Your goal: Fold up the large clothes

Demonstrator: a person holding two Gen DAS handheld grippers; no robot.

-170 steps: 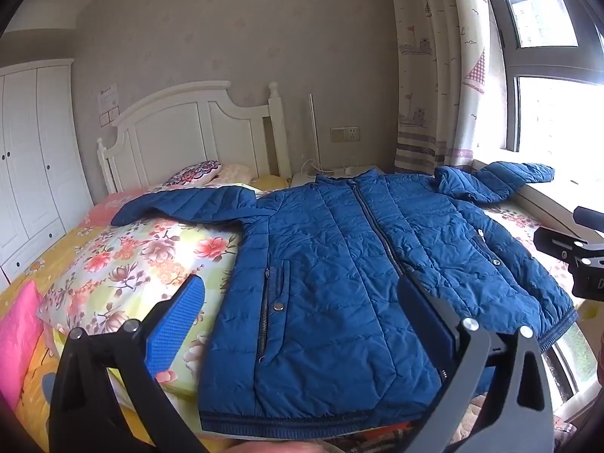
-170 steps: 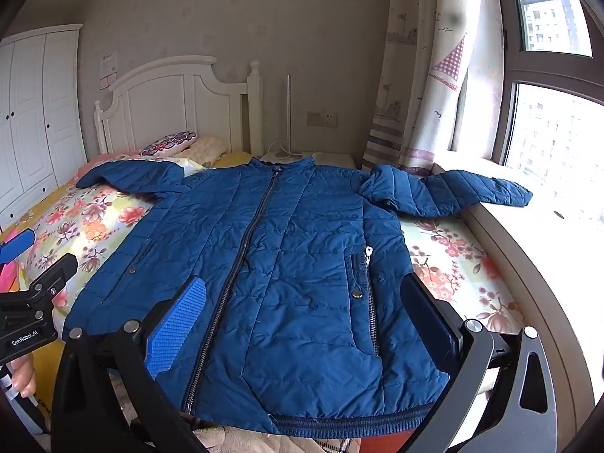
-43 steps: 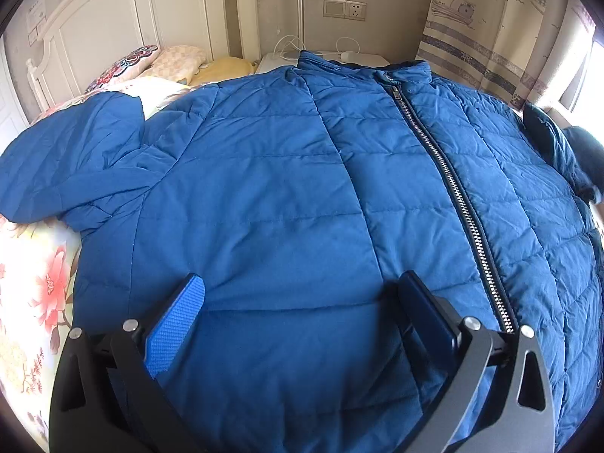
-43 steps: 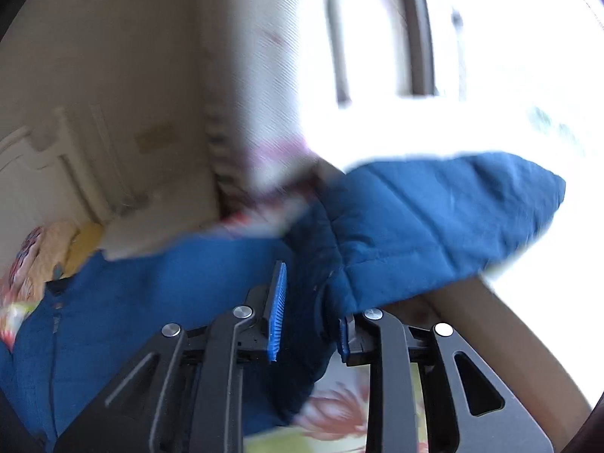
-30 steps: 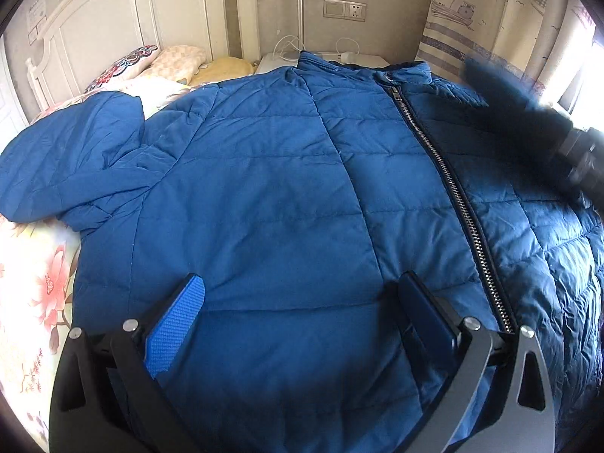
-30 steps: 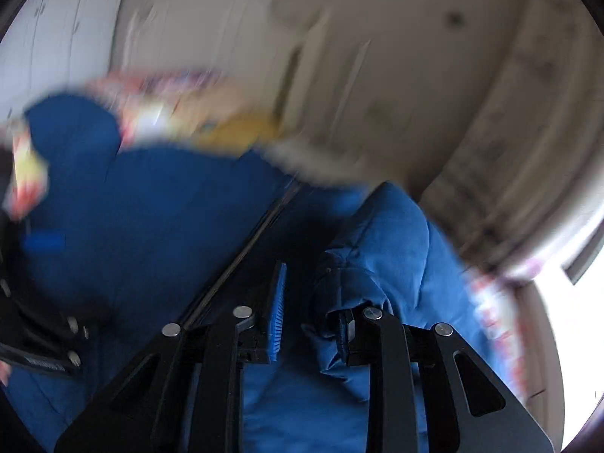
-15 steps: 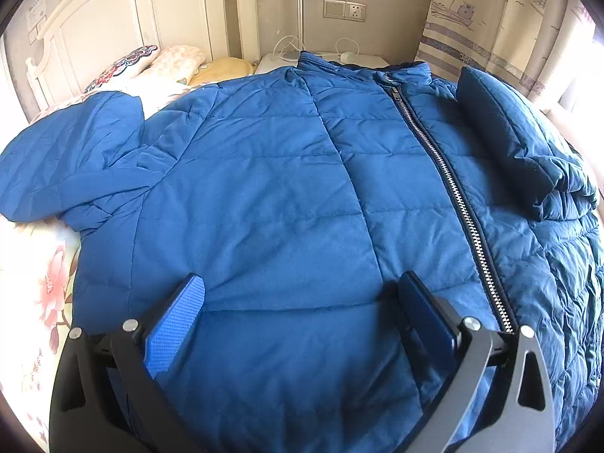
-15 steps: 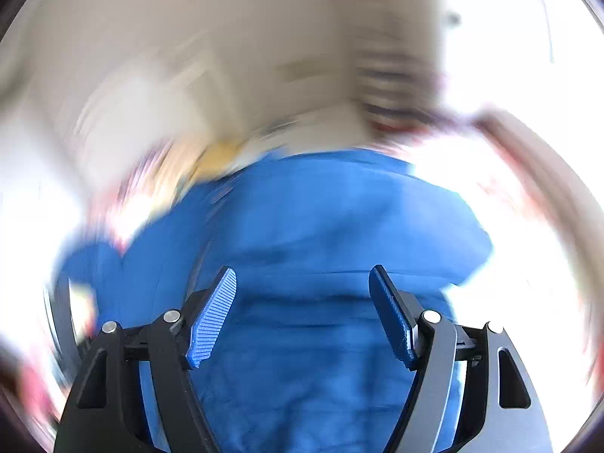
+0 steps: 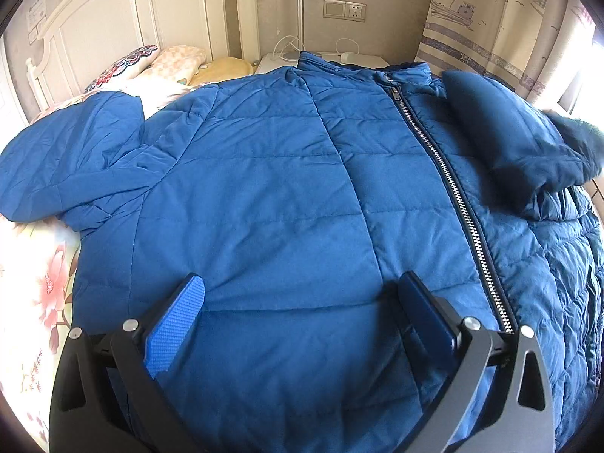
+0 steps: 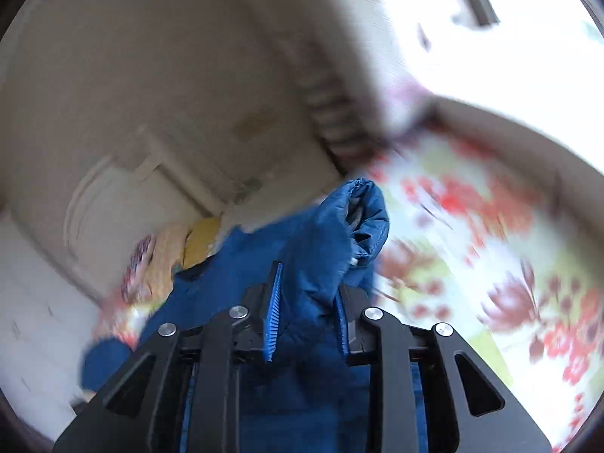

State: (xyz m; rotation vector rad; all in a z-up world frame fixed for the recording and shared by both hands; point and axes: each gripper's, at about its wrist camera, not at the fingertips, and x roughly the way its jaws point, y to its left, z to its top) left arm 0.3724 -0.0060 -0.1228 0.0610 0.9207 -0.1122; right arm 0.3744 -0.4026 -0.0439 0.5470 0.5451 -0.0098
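Note:
A large blue quilted jacket (image 9: 271, 196) lies front up on the bed, zipped, collar at the far end. Its left sleeve (image 9: 71, 162) is spread out to the left. The right sleeve (image 9: 506, 132) lies folded back over the chest by the zip. My left gripper (image 9: 302, 302) stands open low over the jacket's front panel, with nothing between its fingers. In the blurred right wrist view my right gripper (image 10: 307, 302) has its jaws closing, with a bunched fold of the blue jacket (image 10: 339, 234) pinched between the pads and a cuff-like opening standing above them.
A white headboard (image 9: 124, 26) and pillows (image 9: 162, 64) are at the far end. A bedside table with cables (image 9: 324, 56) and a wall socket (image 9: 344, 10) stand behind the collar. A patterned curtain (image 9: 498, 22) hangs at the right. The floral sheet (image 10: 490, 249) shows beside the jacket.
My right gripper swung the right sleeve over onto the jacket's chest, opened and let it go, then closed again on blue fabric at the jacket's right side. The left gripper stayed still.

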